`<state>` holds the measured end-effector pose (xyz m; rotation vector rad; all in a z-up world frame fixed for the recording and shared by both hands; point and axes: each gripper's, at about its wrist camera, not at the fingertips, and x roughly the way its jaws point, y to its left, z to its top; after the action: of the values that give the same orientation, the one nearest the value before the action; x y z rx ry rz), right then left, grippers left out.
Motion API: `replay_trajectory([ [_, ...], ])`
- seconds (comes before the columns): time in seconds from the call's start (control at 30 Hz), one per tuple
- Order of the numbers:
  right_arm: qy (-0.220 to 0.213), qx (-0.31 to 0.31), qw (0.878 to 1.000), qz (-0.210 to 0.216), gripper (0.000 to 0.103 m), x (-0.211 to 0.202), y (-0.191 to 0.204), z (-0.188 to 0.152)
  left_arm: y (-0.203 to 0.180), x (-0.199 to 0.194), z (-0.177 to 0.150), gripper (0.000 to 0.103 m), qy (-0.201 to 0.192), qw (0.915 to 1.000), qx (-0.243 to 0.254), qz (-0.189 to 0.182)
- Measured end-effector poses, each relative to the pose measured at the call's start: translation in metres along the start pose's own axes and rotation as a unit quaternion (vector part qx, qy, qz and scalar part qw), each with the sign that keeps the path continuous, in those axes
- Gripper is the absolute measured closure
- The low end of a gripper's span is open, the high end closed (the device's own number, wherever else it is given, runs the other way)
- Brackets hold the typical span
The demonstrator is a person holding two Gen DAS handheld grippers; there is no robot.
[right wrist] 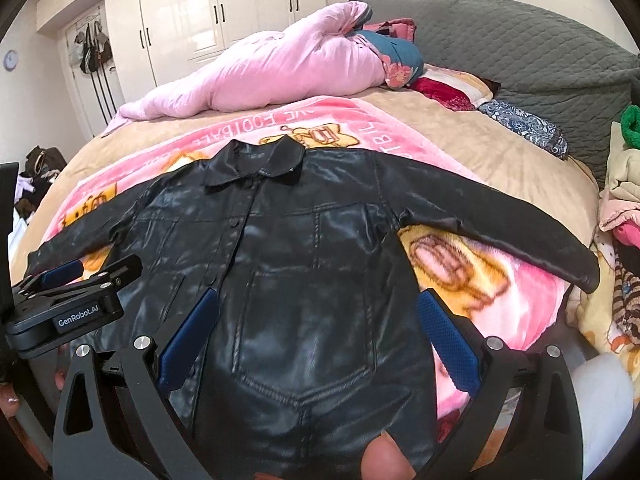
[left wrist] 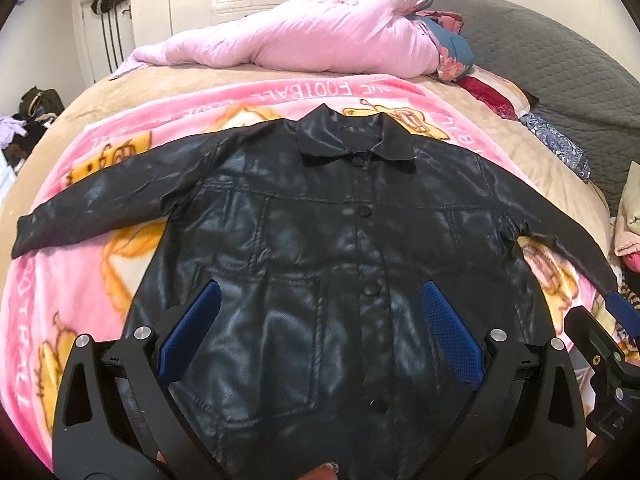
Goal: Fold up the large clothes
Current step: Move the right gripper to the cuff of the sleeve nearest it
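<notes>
A black leather jacket (left wrist: pixel 320 240) lay spread flat, buttoned, sleeves out, on the pink blanket (left wrist: pixel 80 280) — collar at the far side. The left gripper (left wrist: pixel 320 320) and right gripper (right wrist: pixel 320 332) hovered over its near hem, fingers apart, empty.

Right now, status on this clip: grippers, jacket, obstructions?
Left gripper open, right gripper open, both empty above the hem. Black jacket flat, buttoned, sleeves spread, unfolded, on pink blanket. Nothing on the jacket.

"GenRobot.AI" on the left claw (right wrist: pixel 76 276) body — "FOOTBALL", upside down, on the pink blanket (right wrist: pixel 360 128).
</notes>
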<state>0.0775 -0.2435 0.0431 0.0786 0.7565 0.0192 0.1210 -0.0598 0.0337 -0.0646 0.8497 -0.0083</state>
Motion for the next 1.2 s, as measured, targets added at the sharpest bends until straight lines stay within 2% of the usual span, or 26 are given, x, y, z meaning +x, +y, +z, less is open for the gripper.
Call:
replay_trajectory([
  [0.17,0.004,0.009,1.000,0.002,0.004,0.017,-0.012,0.018,-0.010,0.015,0.017,0.009,0.002,1.0000,-0.001,-0.006],
  [0.4,0.003,0.039,0.999,-0.016,0.004,0.041,-0.041,0.046,-0.018,0.039,0.042,0.009,0.007,0.9997,-0.006,-0.024],
  [0.67,-0.002,0.085,0.993,-0.077,0.004,0.076,-0.088,0.071,-0.029,0.070,0.060,0.009,0.000,0.9990,-0.017,-0.041],
  [1.03,-0.005,0.162,0.972,-0.170,0.004,0.111,-0.174,0.066,-0.073,0.130,0.076,0.009,0.036,0.9985,0.015,-0.038],
  [1.2,0.008,0.194,0.963,-0.189,0.004,0.122,-0.203,0.055,-0.092,0.156,0.084,0.009,0.046,0.9977,0.025,-0.044],
])
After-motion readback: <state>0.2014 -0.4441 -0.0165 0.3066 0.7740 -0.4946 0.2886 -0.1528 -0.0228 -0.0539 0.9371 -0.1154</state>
